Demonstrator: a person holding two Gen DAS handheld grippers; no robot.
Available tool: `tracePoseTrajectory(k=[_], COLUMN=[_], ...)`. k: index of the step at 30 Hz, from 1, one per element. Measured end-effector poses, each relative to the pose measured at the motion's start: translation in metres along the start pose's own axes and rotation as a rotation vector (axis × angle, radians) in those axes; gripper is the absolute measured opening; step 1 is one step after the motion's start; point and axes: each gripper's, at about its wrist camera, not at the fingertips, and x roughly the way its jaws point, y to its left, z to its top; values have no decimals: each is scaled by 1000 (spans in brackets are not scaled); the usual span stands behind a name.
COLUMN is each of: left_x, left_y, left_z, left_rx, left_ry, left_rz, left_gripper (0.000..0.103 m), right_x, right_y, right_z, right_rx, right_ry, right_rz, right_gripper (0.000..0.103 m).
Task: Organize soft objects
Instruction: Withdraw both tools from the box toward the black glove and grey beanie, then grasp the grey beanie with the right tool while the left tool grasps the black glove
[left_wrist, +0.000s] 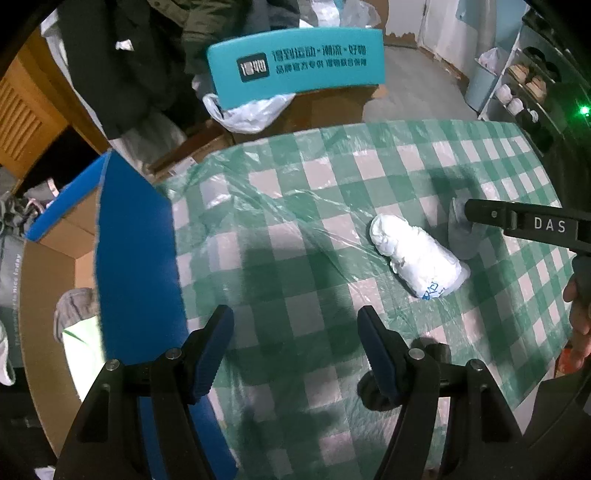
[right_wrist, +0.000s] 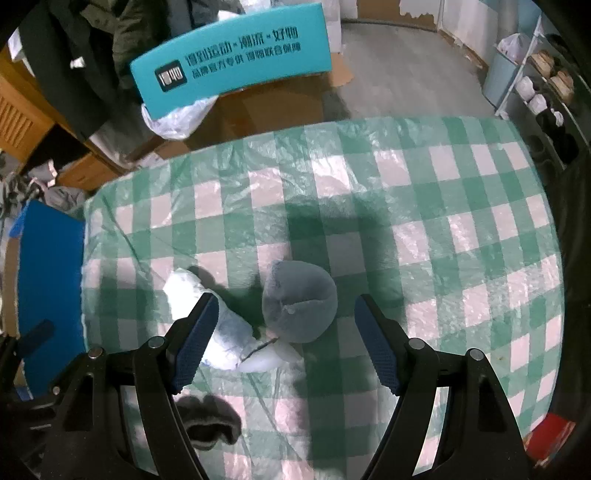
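Blue-sided cardboard box (left_wrist: 136, 258): stood open at the table's left edge, grey cloth inside. Left gripper (left_wrist: 295, 354): jaws spread wide, nothing between them, above bare green-checked tablecloth (left_wrist: 295, 206). Dark fuzzy item (left_wrist: 432, 354): lay on the cloth behind that gripper's right finger. White rolled bundle (left_wrist: 417, 258): lay on the cloth near the table's middle. Grey soft bundle (right_wrist: 299, 302): sat just right of the white one, apparently touching. Right gripper (right_wrist: 282, 343): jaws wide apart, over the grey bundle, pads not pressing it.
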Motion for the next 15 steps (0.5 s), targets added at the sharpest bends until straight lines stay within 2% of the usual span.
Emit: tracePoseTrajectory(k=[15], left_x=[32], left_y=[-6], left_z=[5], left_rx=[10], left_ry=[69], left_rz=[-31], left_gripper=[71], right_x=[46], right_y=[-2], right_z=[6], right_rx=[-16], right_ry=[81], right_rz=[-43], right_gripper=[77])
